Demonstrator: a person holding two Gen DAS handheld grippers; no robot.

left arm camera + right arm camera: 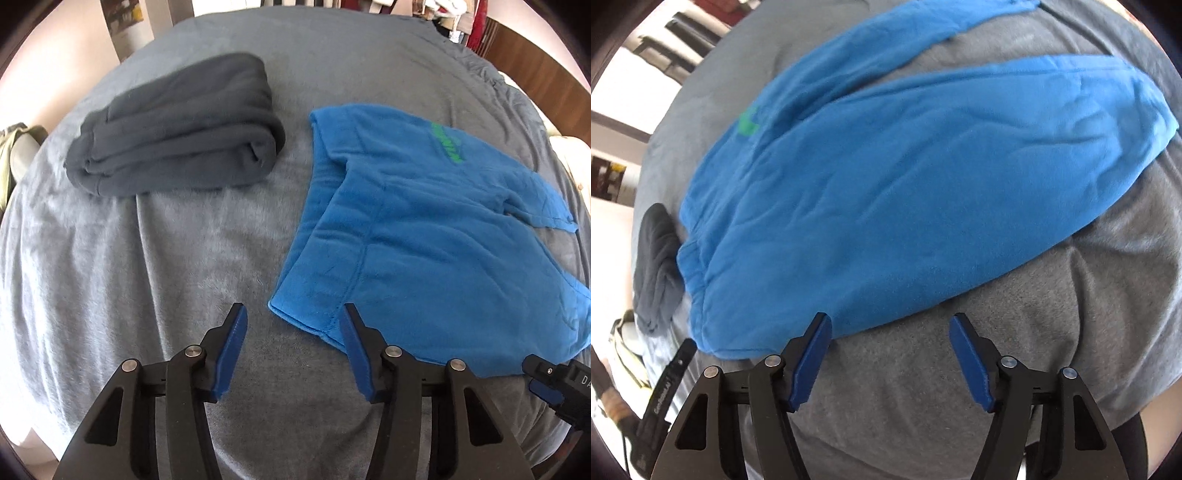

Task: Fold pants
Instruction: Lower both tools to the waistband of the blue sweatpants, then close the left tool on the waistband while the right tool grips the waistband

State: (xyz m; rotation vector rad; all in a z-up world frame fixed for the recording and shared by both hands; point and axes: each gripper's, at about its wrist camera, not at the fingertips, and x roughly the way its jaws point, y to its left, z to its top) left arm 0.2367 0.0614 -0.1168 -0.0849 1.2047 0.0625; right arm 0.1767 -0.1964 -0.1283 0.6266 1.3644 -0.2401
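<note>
Still unfolded, blue pants [886, 192] flat on grey bedcover [147, 258].

Soft, even daylight fills both views; shadows are faint. Fisheye bending curves the bed [184, 258] edges, corners go black, and the folds look slightly smeared.

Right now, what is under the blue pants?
The blue pants lie spread on a grey blanket, which shows all around them. Whatever lies directly beneath the fabric is covered, so I cannot tell.
</note>
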